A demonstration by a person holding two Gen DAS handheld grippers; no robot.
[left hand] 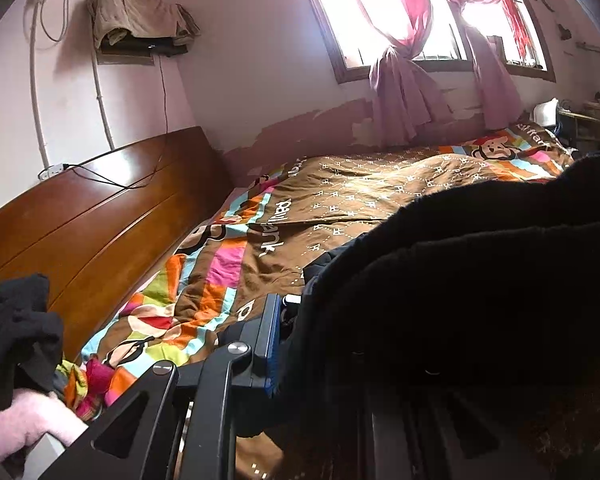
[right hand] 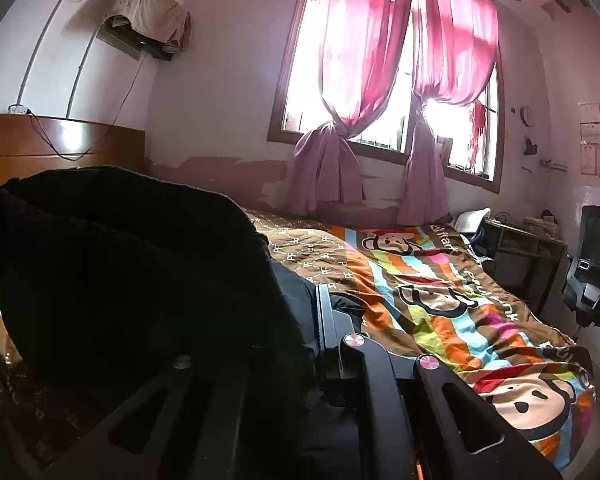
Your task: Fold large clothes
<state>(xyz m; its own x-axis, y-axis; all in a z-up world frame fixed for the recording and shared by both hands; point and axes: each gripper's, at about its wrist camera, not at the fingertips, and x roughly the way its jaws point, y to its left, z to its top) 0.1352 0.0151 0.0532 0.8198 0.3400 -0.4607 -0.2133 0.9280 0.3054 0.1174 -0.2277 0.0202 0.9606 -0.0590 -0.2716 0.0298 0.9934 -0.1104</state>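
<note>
We hold a black garment (left hand: 480, 280) up over the bed (right hand: 440, 300), its bulk draped between our two tools. Our left gripper (left hand: 288, 344) and right gripper (right hand: 316, 320) are each clenched on its fabric.

You have a black garment (left hand: 480, 288) of thick, matt, fuzzy knit cloth that takes almost no light. The quilt (right hand: 440, 304) beneath it is soft printed cloth, matt and lightly creased. The headboard (left hand: 100, 216) is varnished wood, glossy, with bright reflections. The left gripper (left hand: 288, 332) and right gripper (right hand: 320, 320) are black matt metal or plastic with shiny round screw heads. The curtains (right hand: 364, 80) are thin, translucent cloth.
</note>
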